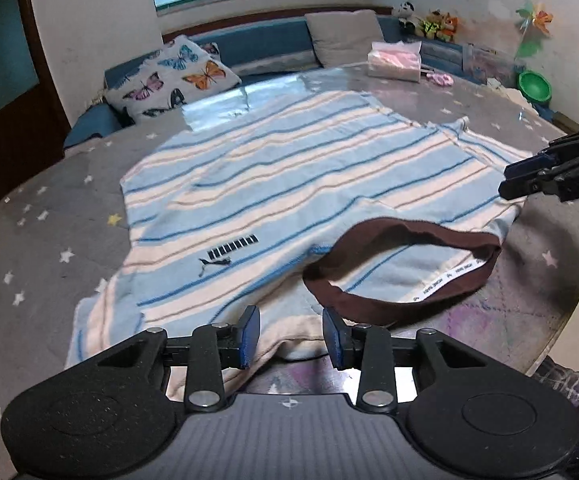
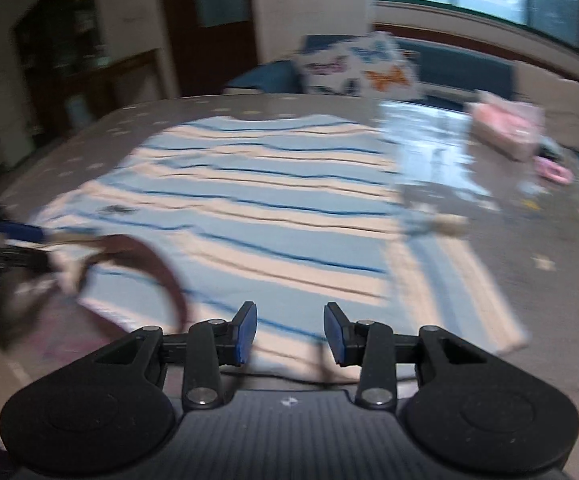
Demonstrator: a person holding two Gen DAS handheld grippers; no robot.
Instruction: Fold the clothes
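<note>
Shirt (image 1: 289, 184) lies spread flat, front up, on the star-print table (image 1: 41, 248), brown collar (image 1: 405, 268) nearest you, so no fold is made yet and every fold remains. Your left gripper (image 1: 291, 334) and right gripper (image 2: 291, 334) hover at the near edge, both partly open, holding nothing.

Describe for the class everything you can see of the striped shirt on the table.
The striped shirt is a soft knit in pale blue and cream bands with thin dark blue and brown lines. A dark brown collar sits at the near edge, with a white neck label inside; a small dark logo marks the chest. It lies spread, slightly rumpled, on the grey star-patterned tablecloth, sleeves out.
</note>
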